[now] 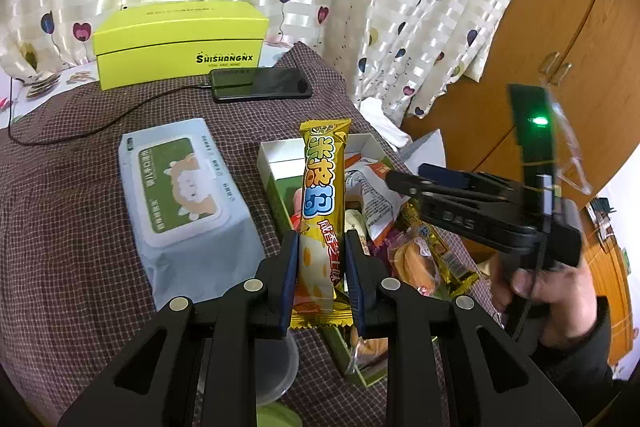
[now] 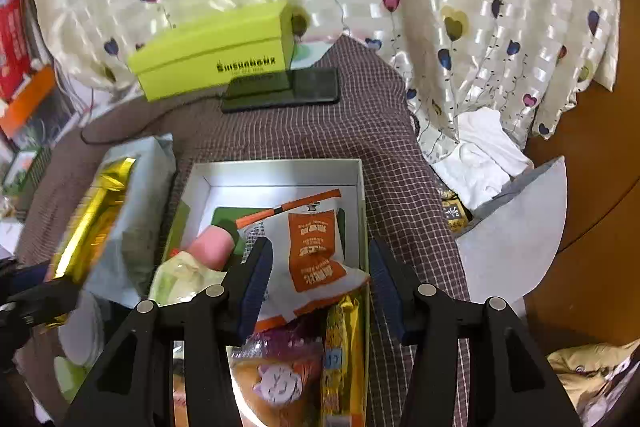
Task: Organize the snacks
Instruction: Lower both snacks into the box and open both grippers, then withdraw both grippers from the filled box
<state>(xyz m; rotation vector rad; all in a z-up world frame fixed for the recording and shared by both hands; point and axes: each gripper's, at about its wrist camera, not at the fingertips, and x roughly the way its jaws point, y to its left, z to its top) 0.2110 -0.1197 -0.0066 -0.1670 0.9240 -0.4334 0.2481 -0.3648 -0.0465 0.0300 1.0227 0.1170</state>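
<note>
Left wrist view: the left gripper (image 1: 322, 267), at lower centre, has its blue pads pressed on both sides of a gold-wrapped snack bar (image 1: 324, 203). The bar's long axis runs nearly vertically in the frame; its crimped top end points to the upper centre and its lower end is partly masked by the fingers (image 1: 290, 267). The wrapper bears large coloured Chinese characters. Behind the bar, the open snack box (image 1: 272, 157) is largely hidden; only its white far wall and some of its packets show. At upper left stands a lime-green box (image 1: 180, 43) printed "SHISHANGNX", with a phone (image 1: 260, 85) on a cable in front of it and a wipes pack (image 1: 180, 187) at centre left. The right gripper (image 1: 404, 183) enters from the right, held by a hand (image 1: 548, 291).

Right wrist view: the right gripper (image 2: 320, 279) hangs over the box (image 2: 280, 167) interior, its jaws partly apart with nothing pressed between them; a white and orange sachet (image 2: 316, 255) lies below. The bar (image 2: 92, 219) appears blurred at left, and the lettering on the green box (image 2: 212, 51) is smeared.
</note>
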